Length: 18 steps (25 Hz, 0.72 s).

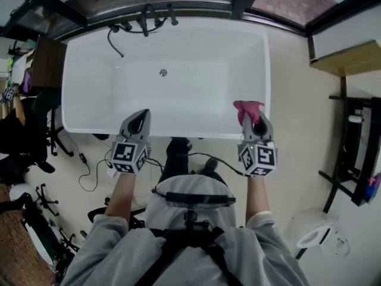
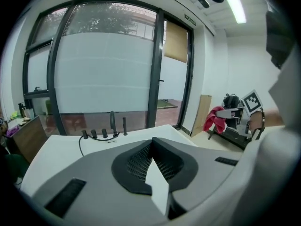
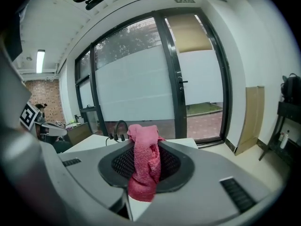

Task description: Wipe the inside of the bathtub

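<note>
- R gripper (image 1: 254,123), mid-right of frame: clamped on pink cloth (image 1: 247,106), at near rim of white bathtub (image 1: 89,100).
- L gripper (image 1: 140,115), mid-left: jaws pressed together, nothing btwn, same rim.

I see a black rack (image 1: 366,154) at right, a wooden cabinet (image 1: 47,64) at left, and frosted glass doors (image 3: 141,79) beyond.

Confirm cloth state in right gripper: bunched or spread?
Bunched. The pink cloth is a narrow crumpled wad pinched between the jaws of the right gripper; nothing spread flat.
</note>
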Available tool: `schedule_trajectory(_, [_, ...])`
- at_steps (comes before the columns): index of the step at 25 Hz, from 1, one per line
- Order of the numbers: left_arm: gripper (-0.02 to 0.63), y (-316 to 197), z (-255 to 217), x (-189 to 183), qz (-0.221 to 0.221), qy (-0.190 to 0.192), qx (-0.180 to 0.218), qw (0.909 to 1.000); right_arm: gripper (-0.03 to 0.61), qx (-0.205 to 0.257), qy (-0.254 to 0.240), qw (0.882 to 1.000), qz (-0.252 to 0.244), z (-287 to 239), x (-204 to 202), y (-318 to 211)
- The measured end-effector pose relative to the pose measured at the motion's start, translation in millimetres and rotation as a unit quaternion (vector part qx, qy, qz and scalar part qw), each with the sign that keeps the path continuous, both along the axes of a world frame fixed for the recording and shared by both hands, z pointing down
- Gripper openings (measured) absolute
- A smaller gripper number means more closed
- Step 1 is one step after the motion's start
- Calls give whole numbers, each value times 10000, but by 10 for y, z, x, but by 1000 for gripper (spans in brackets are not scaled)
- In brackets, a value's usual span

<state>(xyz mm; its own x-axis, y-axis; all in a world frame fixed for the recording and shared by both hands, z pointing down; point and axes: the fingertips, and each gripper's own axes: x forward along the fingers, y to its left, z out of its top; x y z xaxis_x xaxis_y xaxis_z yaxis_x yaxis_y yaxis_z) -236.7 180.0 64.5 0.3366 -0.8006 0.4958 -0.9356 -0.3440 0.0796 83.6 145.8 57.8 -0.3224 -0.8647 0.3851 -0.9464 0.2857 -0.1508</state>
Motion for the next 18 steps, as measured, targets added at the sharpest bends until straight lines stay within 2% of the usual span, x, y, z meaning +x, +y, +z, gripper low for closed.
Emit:
schedule_trajectory(6, [6, 363, -224, 218, -269, 155, 176, 9994, 92, 61, 37, 9999, -154, -171, 347, 458])
schedule_trajectory(11, [6, 823, -464, 304, -606, -33, 392, 9974, 92, 159, -73, 9989, -444, -226, 505, 820])
schedule_trajectory(18, [6, 1344, -721, 98, -970, -151, 443, 9942, 92, -33, -129, 9973, -727, -252, 431, 1333])
